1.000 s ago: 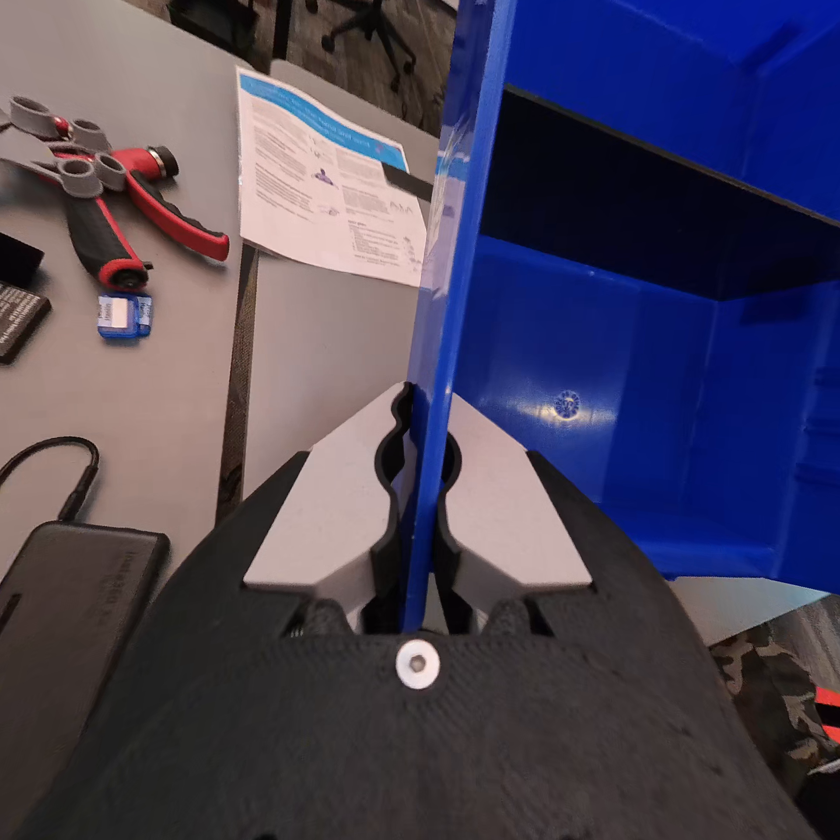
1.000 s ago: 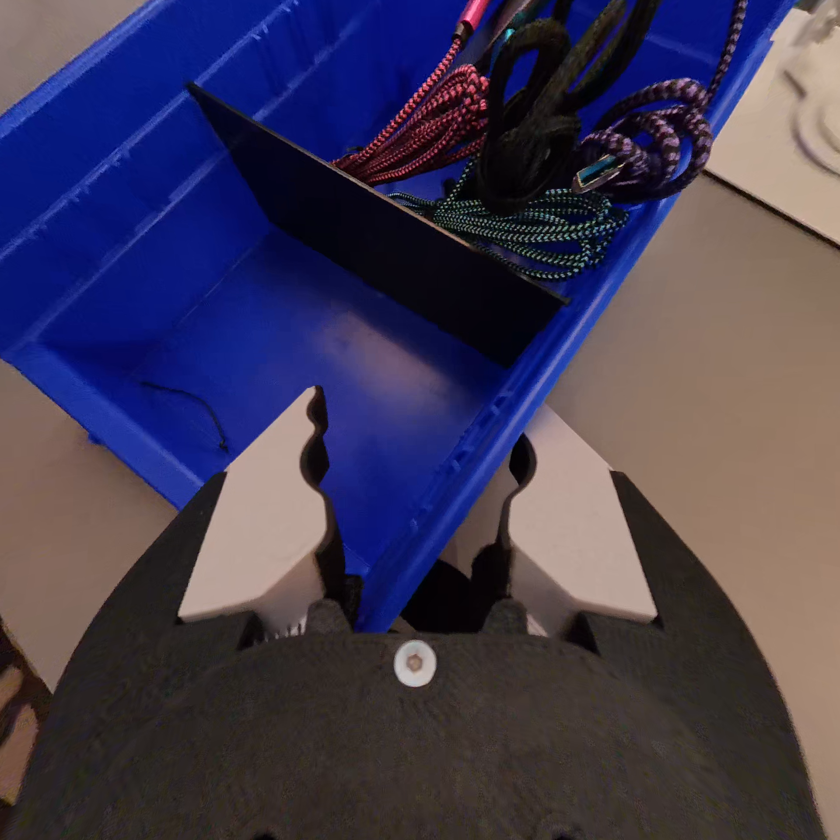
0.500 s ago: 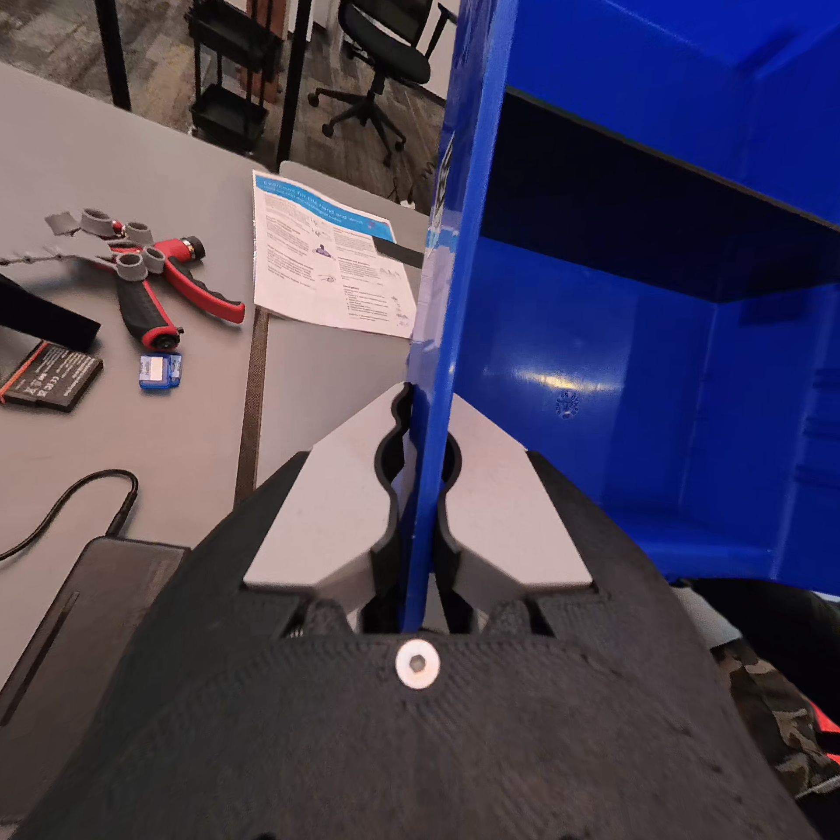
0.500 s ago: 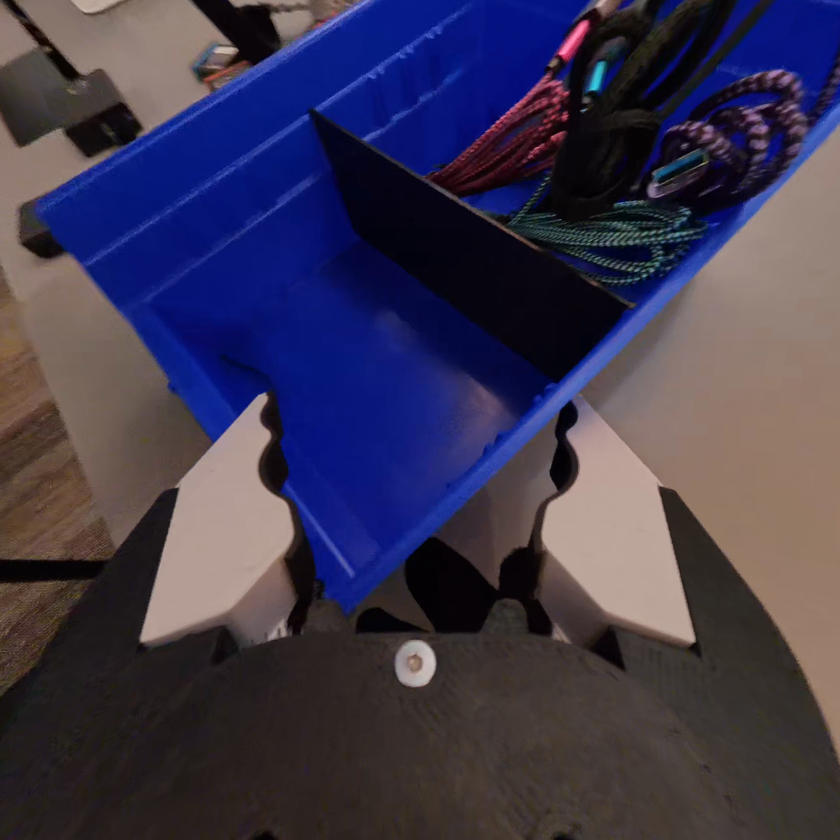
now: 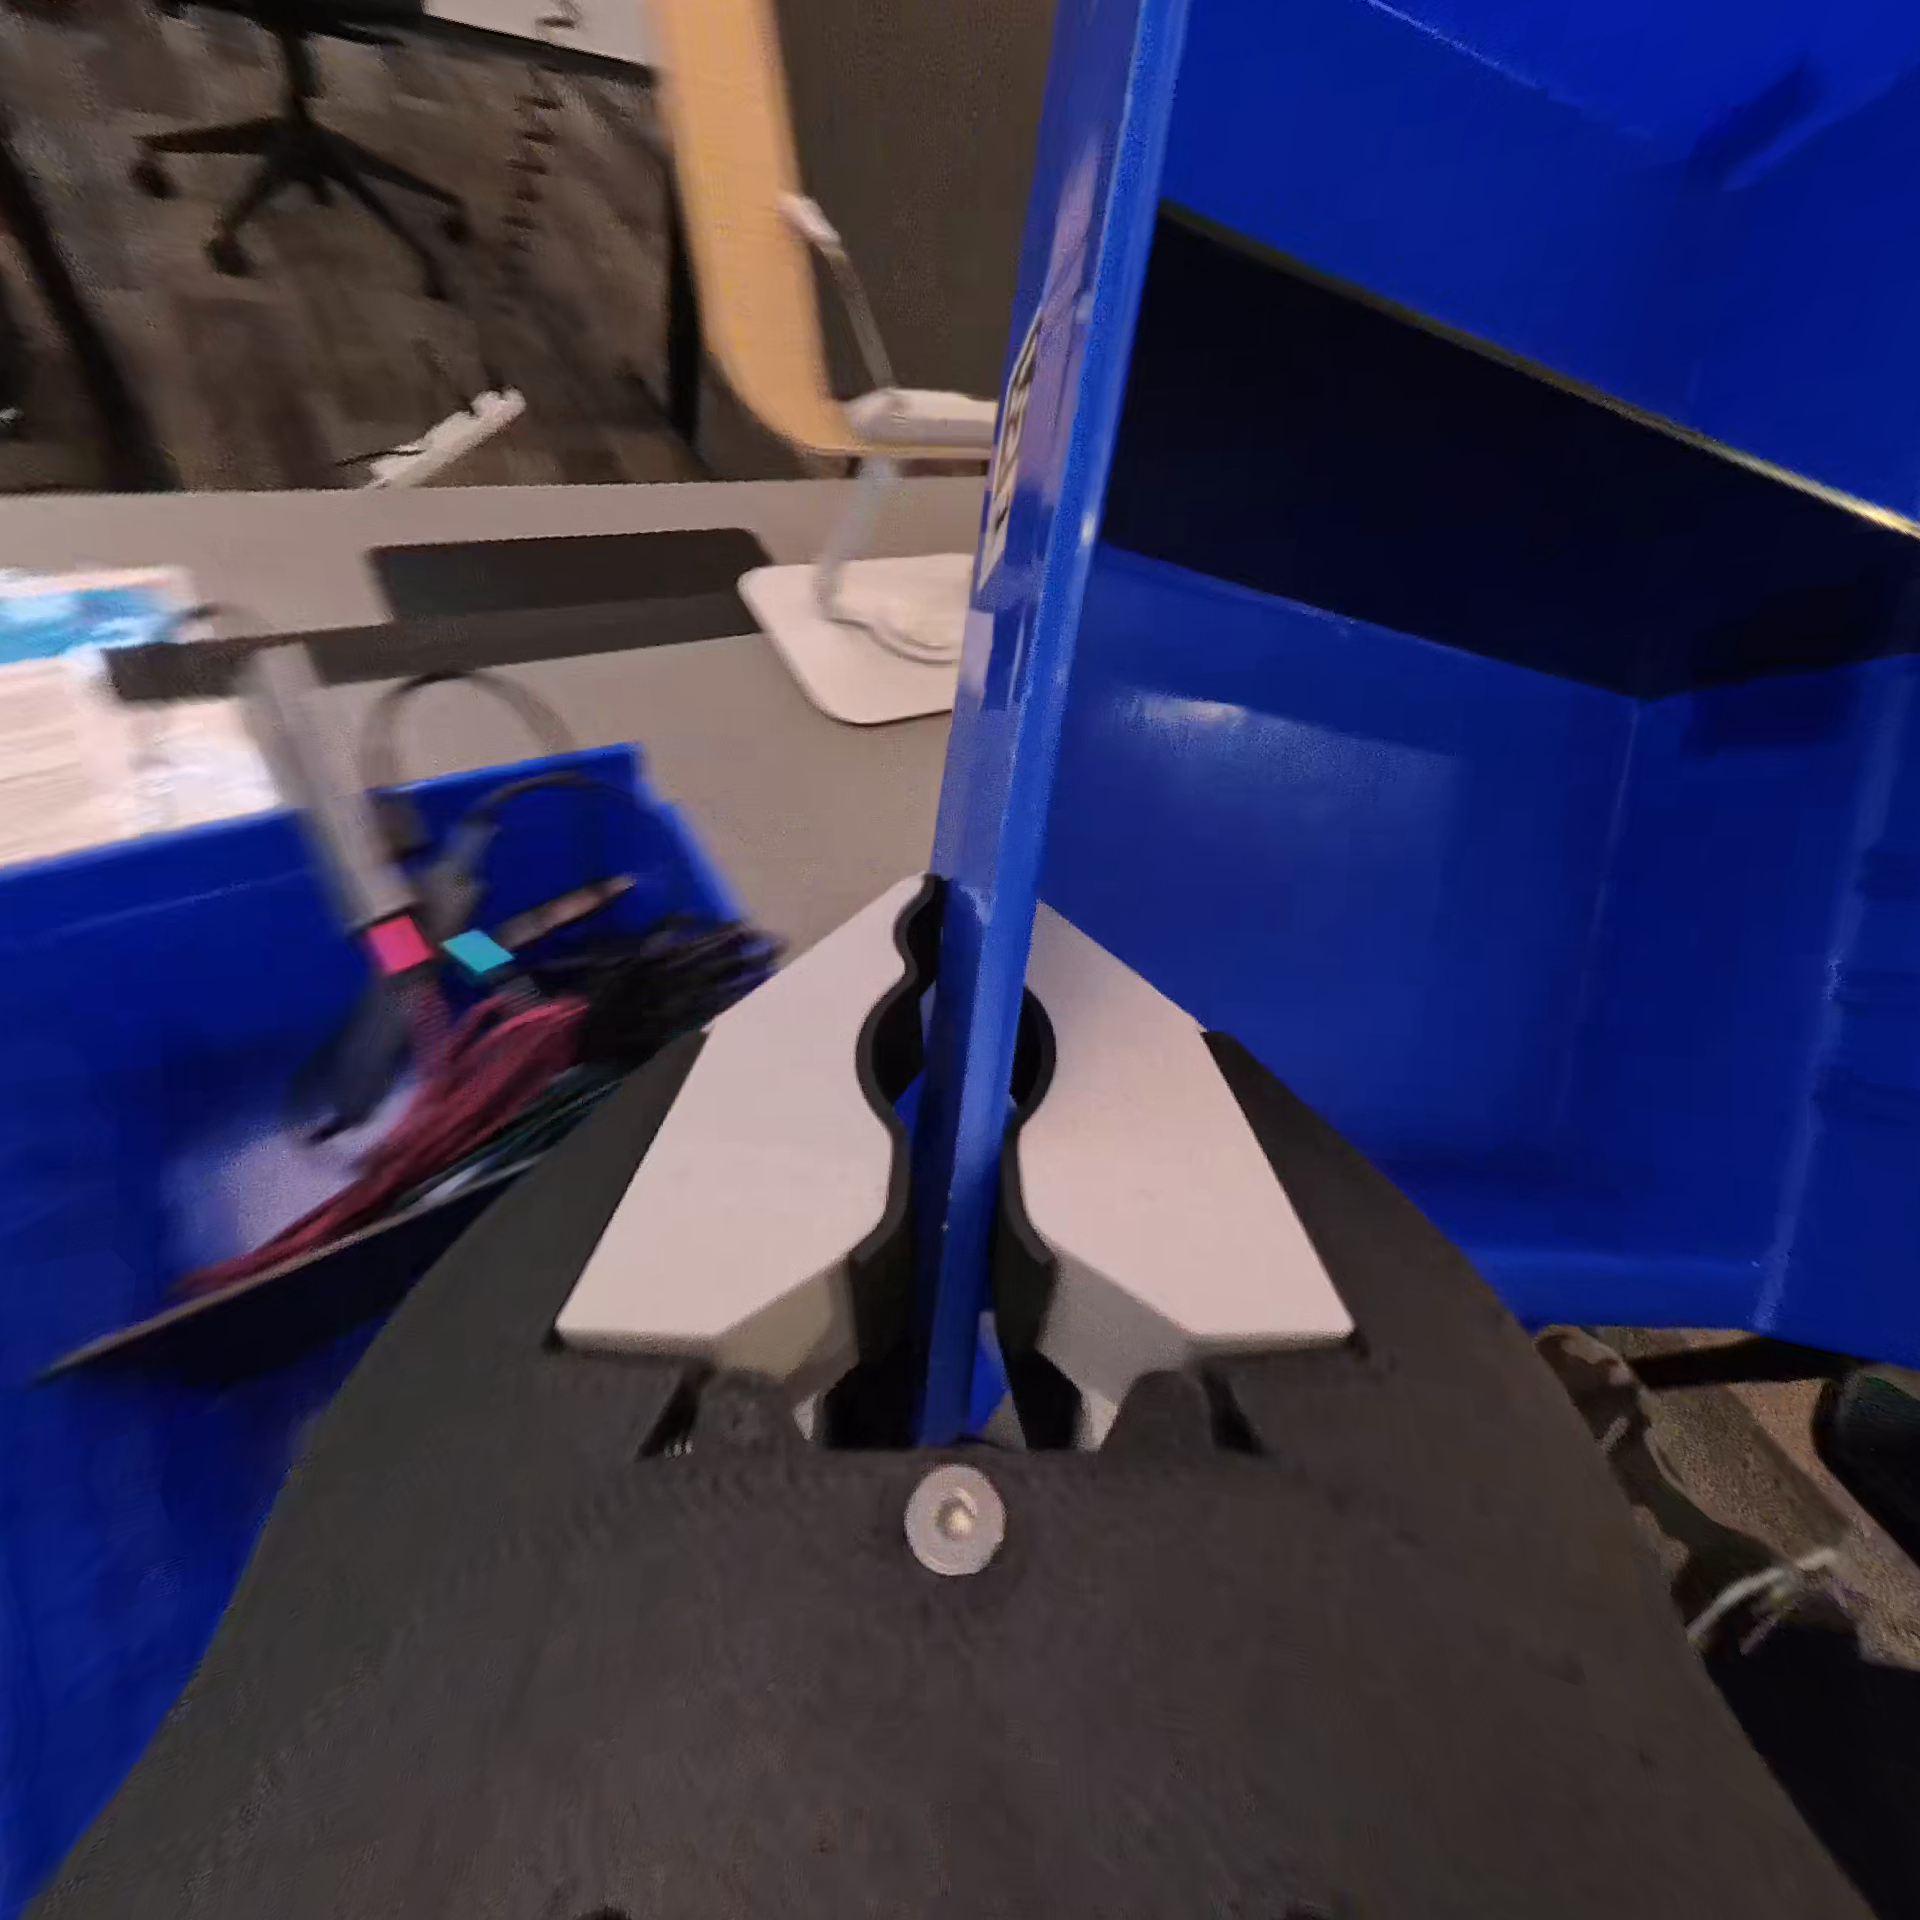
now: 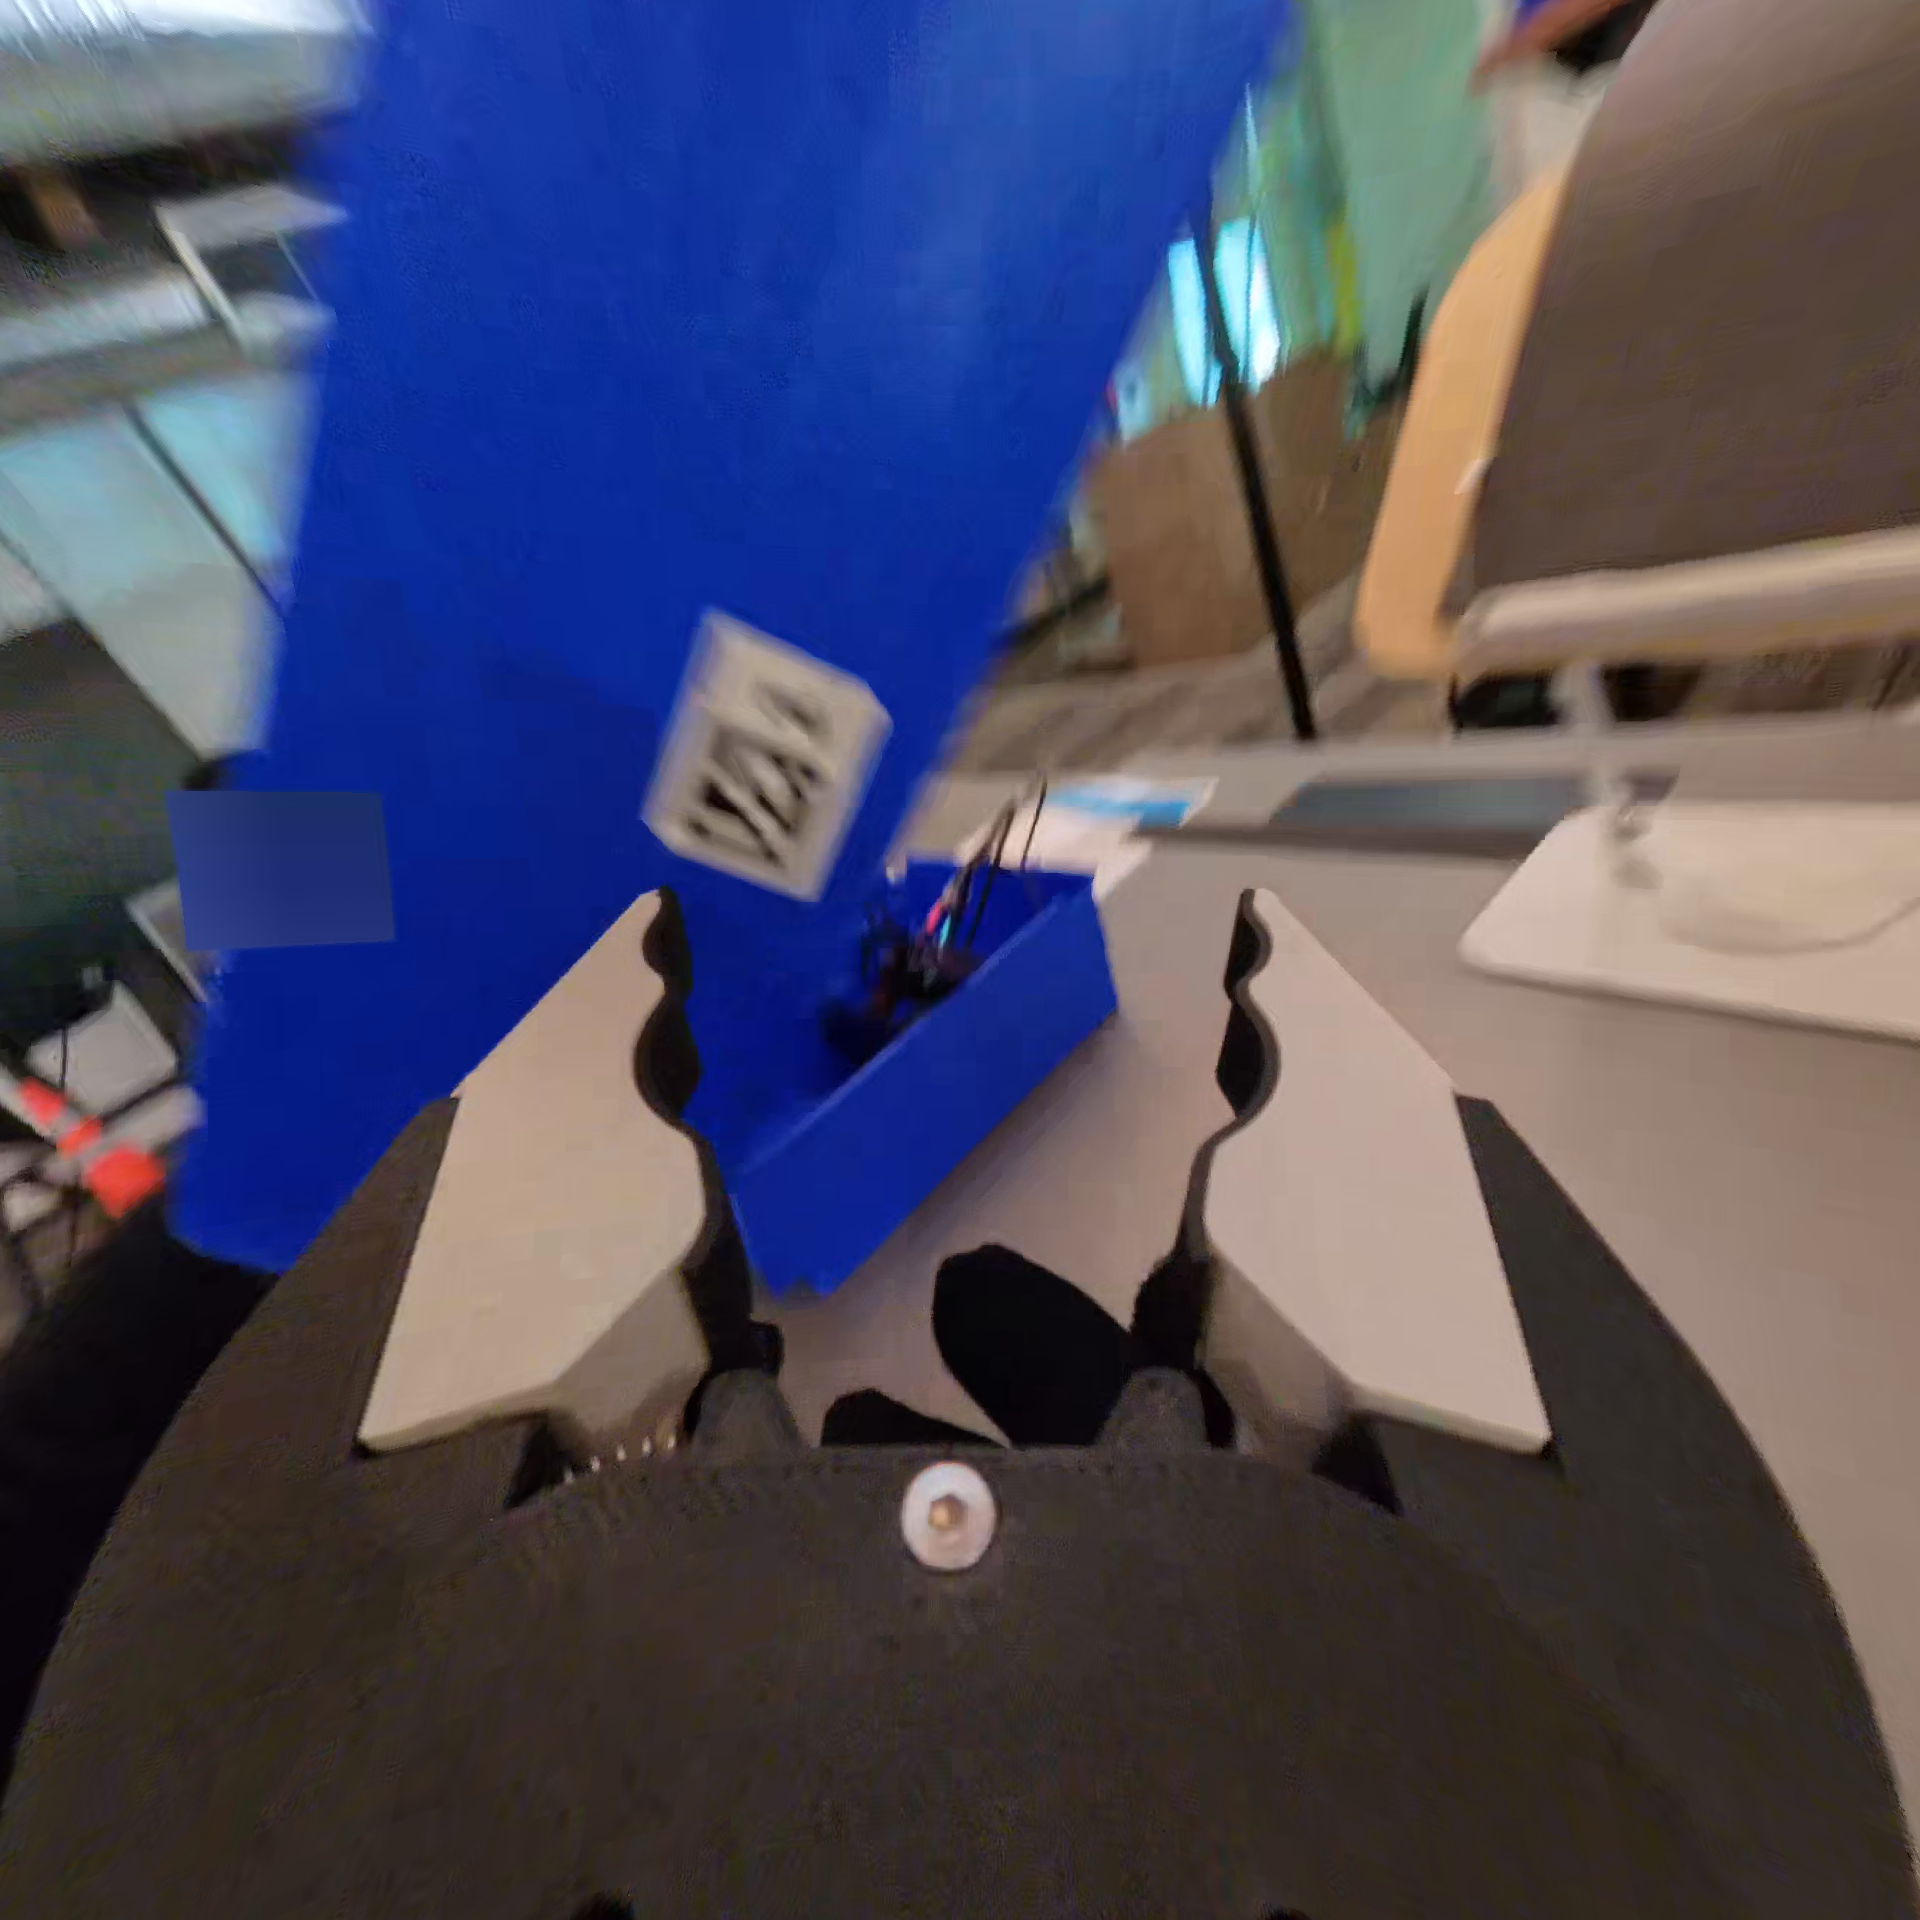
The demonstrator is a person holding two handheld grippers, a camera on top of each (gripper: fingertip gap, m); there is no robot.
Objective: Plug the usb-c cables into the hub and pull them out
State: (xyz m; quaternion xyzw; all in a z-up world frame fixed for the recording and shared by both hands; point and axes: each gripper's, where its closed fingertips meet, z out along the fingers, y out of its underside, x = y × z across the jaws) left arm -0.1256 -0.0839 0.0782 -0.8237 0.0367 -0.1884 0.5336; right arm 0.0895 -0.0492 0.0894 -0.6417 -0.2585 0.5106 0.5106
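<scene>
- You are not yet plugging; by my reading this is setup: your left gripper (image 5: pixel 971 1049) is clamped on the wall of a blue bin (image 5: pixel 1049 644), held upright.
- Your right gripper (image 6: pixel 961 1039) has its fingers apart, holding nothing.
- The cables (image 5: pixel 499 1039) lie in a second bin (image 6: pixel 935 1122) at 12 o'clock of the right fingers, near them; at 9 o'clock of the left.
- No hub is visible.
- Next, set the bin down, then reach for a cable.

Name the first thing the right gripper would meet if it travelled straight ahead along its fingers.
Probably the small blue bin of cables on the table, framed between the open right gripper and its fingers. Blur makes depth uncertain; the large blue bin hangs just left of that line.
</scene>
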